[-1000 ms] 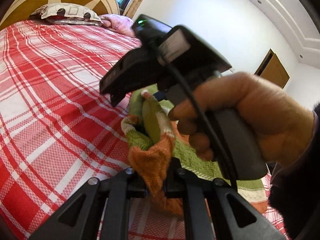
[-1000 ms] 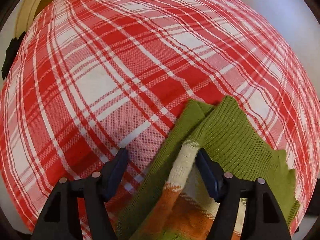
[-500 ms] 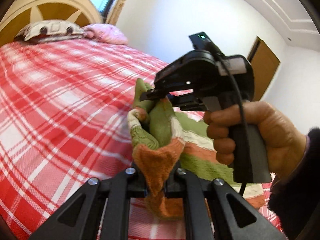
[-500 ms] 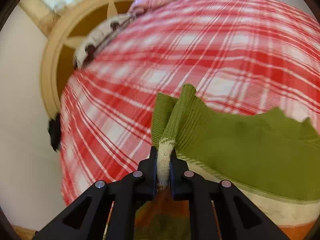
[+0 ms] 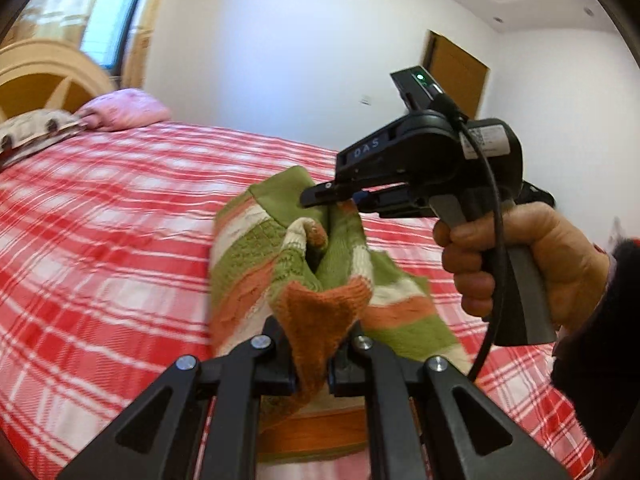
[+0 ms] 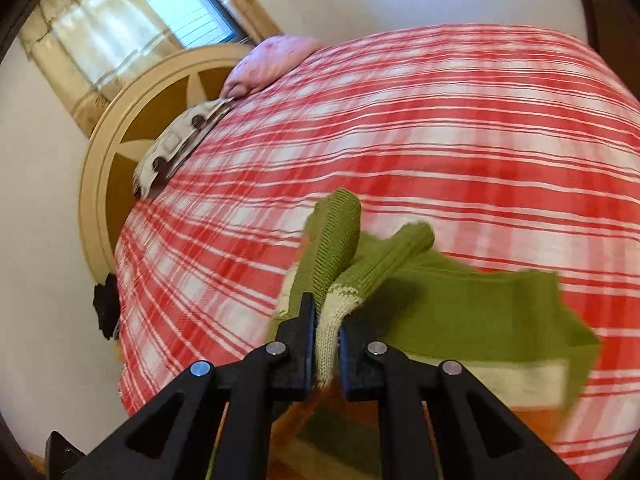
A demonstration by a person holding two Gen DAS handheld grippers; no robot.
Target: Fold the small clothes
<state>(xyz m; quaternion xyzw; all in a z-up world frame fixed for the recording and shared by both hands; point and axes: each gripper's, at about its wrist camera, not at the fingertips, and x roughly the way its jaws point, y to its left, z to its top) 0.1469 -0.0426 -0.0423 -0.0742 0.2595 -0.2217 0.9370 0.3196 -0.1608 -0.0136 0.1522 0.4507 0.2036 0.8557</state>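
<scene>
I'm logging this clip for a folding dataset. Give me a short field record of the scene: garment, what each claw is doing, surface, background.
garment: striped knit sweater, green, orange and cream, bunched and lifted
left claw: shut on an orange part of the knit
right claw: shut on a cream stripe beside a green ribbed edge
surface: bed with red plaid bedspread
background: pink pillow, patterned pillow, cream headboard, window, wooden door

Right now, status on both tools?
Left tool shut on striped sweater, orange edge. Right tool shut on its cream band. Sweater lifted over plaid bed. Nothing in the way.
</scene>
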